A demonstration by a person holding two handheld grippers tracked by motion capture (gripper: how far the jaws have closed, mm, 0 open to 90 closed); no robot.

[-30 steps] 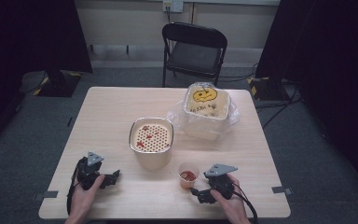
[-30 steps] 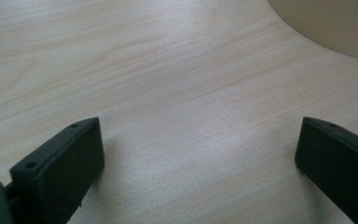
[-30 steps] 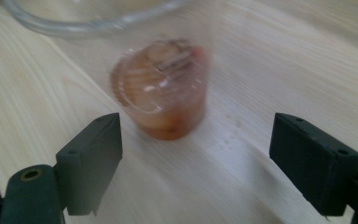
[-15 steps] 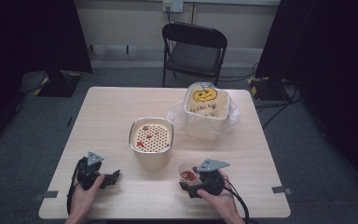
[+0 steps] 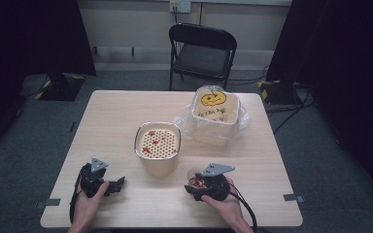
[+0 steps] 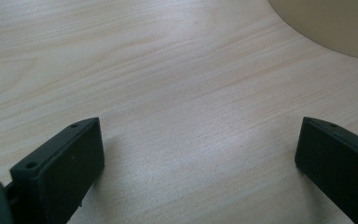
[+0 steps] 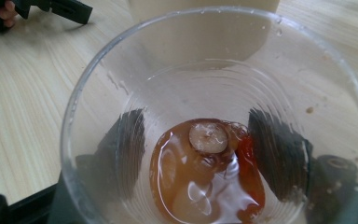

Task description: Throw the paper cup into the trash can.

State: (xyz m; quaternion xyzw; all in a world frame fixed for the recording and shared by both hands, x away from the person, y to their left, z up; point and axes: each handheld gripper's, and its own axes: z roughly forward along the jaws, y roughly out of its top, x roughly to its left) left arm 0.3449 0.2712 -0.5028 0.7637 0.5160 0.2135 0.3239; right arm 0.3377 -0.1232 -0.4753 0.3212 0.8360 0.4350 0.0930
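- My left gripper (image 5: 110,186) rests on the near left part of the table (image 5: 107,116), jaws spread wide with nothing but bare wood between them; I judge I'm keeping it parked out of the way.
- Just beyond it, in the middle, stands the beige container (image 5: 158,148) with a perforated strainer insert, flecked red. It sits within easy reach of both hands, probably ready to catch a pour.
- My right gripper (image 5: 200,187) is at the near edge, right of the container, its jaws closed around the clear plastic cup (image 7: 214,121). Through the cup wall I see both black jaws pressing its sides, and brownish liquid with a pale round slice lies in the bottom.
- Far right, a lidded tub (image 5: 214,107) with a pumpkin-face drawing sits in loose plastic wrap, set aside.
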